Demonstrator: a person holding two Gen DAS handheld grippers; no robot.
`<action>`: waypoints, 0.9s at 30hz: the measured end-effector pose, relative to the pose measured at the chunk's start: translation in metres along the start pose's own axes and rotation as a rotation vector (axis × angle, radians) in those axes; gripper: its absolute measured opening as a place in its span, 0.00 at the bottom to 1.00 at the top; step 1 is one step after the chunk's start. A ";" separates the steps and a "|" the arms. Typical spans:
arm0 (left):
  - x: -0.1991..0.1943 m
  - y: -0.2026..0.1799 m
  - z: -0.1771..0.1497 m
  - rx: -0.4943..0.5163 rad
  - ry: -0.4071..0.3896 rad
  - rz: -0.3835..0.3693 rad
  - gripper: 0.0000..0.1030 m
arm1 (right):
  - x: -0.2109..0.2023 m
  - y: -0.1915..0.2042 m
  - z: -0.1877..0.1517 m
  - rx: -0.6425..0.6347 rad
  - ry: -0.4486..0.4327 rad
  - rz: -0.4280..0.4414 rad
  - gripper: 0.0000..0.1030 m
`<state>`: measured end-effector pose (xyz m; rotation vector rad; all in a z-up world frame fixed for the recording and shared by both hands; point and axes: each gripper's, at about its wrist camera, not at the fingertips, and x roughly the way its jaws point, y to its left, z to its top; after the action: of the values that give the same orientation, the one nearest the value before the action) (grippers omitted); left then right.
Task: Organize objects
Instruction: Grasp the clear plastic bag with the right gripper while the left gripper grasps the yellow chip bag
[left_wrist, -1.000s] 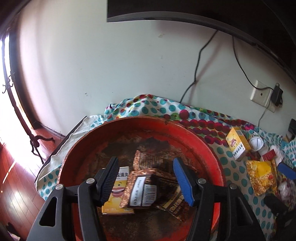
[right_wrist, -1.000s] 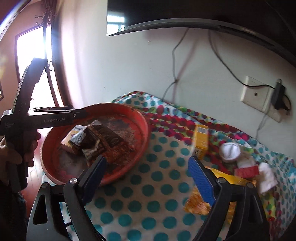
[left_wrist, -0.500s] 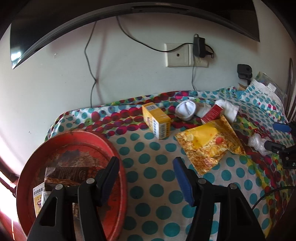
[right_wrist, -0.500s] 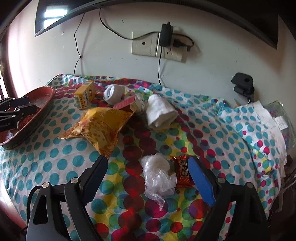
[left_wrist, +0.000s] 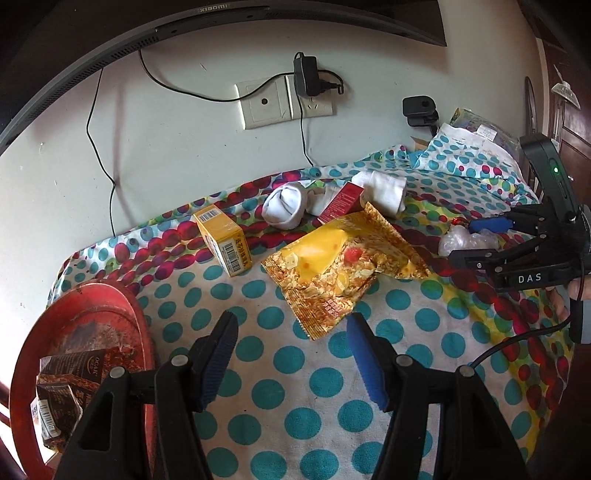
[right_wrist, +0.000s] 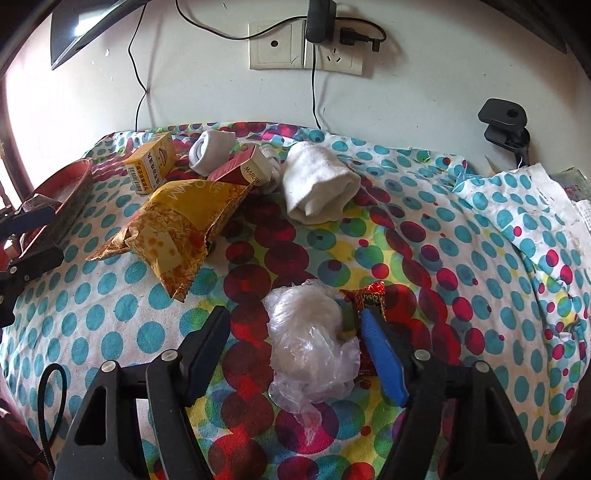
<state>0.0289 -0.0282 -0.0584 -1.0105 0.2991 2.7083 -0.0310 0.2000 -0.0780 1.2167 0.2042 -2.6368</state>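
Partly done, by the look of it: red tray (left_wrist: 142, 332) at left edge of the surface already holding a dark brown packet (left_wrist: 79, 373) & another packet under it. Still lying loose on the spotted cloth (right_wrist: 424, 236): yellow box (left_wrist: 223, 242), yellow snack bag (left_wrist: 340, 271), red box (right_wrist: 238, 170), rolled white socks (right_wrist: 317, 188), clear plastic wad (right_wrist: 308, 332), red candy wrapper (right_wrist: 367, 295). Left tongs (left_wrist: 291, 360) gaping wide, empty, hovering nr the snack bag. Right tongs (right_wrist: 295, 354) just been closing, bracketing the plastic wad, pads not yet pressing both sides.
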 end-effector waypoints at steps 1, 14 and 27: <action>0.001 0.000 -0.001 -0.003 -0.001 0.002 0.64 | -0.001 0.000 0.001 -0.004 -0.008 0.002 0.52; 0.006 -0.051 -0.009 0.192 -0.048 0.050 0.67 | 0.002 0.003 -0.002 0.011 -0.031 0.074 0.34; 0.032 -0.079 0.006 0.419 -0.050 0.140 0.68 | 0.011 -0.005 -0.003 0.045 0.012 0.127 0.37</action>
<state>0.0244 0.0530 -0.0843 -0.8228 0.9125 2.6170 -0.0369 0.2033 -0.0886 1.2175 0.0682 -2.5384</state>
